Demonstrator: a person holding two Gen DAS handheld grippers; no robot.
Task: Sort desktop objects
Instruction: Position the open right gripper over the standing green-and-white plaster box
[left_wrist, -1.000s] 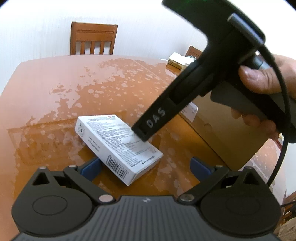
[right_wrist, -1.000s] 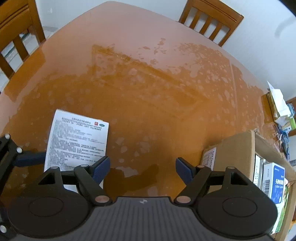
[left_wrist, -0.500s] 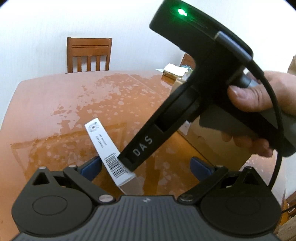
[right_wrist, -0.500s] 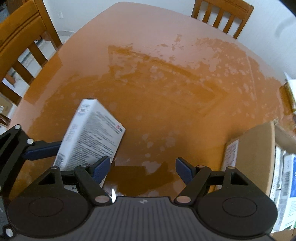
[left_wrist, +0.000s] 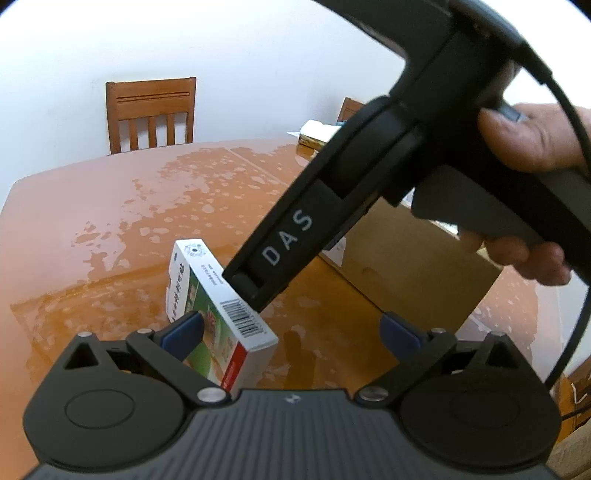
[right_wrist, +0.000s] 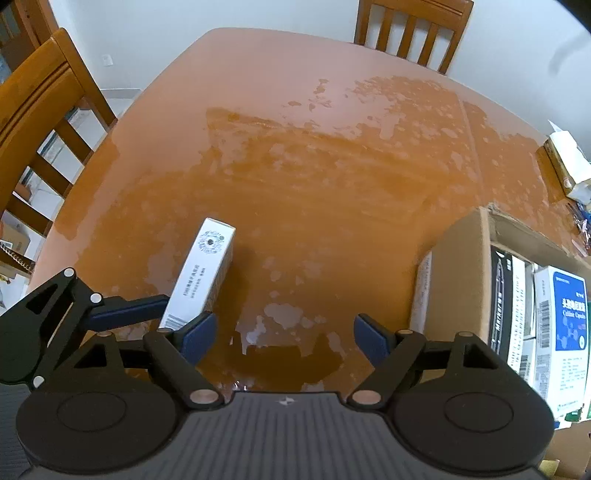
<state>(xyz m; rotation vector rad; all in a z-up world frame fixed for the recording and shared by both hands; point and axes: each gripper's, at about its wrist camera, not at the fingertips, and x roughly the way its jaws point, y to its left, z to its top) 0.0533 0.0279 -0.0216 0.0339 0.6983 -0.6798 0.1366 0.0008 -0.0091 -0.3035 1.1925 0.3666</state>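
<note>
Your left claw (left_wrist: 291, 328) stands wide over the orange desk (left_wrist: 110, 229), its 2 blue pads far apart low in the left wrist frame. The medicine box (left_wrist: 218, 314) stands tilted up on edge at lower centre-left, barcode side uppermost, green and red face turned toward the left pad (left_wrist: 183, 330), which lies against that face; the right pad is well clear of the box, so nothing is clamped.

Your right hand (left_wrist: 532, 177) fills the upper right of that frame, fingers wrapped round the grey handle of the right claw, thumb on top. The claw's black arm, lettered DAS, slants down from upper right to centre, its tip touching the box's upper edge just beside the barcode.

In the right wrist frame, your right claw (right_wrist: 284, 336) points steeply down at the desk with jaws opening and only bare desk between the pads. The box (right_wrist: 201, 277) sits at lower left, just outside the claw's left pad (right_wrist: 197, 336) and leaning away up the frame. The left claw's finger reaches in from the left edge to the box's other side.

A cardboard carton (right_wrist: 458, 280) stands at the right edge, packed with several upright medicine packs (right_wrist: 561, 325). 2 wooden chairs (right_wrist: 410, 33) flank the desk at top and upper left.
</note>
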